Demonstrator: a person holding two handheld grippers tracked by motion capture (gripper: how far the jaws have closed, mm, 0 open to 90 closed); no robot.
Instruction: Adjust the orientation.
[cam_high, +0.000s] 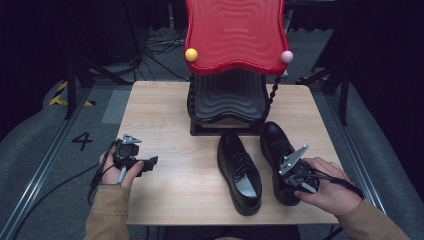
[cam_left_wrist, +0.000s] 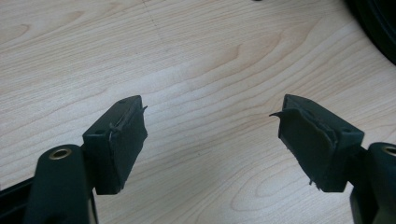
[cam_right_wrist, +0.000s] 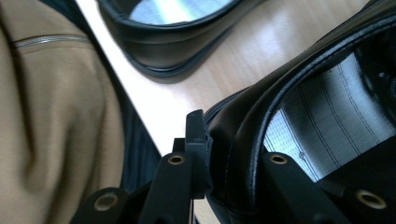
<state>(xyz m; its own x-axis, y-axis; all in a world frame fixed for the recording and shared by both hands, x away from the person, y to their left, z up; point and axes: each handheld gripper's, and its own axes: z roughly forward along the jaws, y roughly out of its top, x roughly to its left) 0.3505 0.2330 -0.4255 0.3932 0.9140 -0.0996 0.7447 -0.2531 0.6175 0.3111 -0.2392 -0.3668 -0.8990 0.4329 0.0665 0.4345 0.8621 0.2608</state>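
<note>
Black leather: my right claw (cam_high: 288, 176) is pinched on the heel rim of the right shoe (cam_high: 278, 150), one jaw outside, one inside. I see the left shoe (cam_high: 239, 172) just beside it on the wooden table (cam_high: 165, 125). My left claw (cam_left_wrist: 210, 140) is spread wide above bare wood.

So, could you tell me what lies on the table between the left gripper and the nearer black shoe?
Nothing: in the high view, only bare wooden tabletop separates the open left gripper from the nearer black shoe.
</note>
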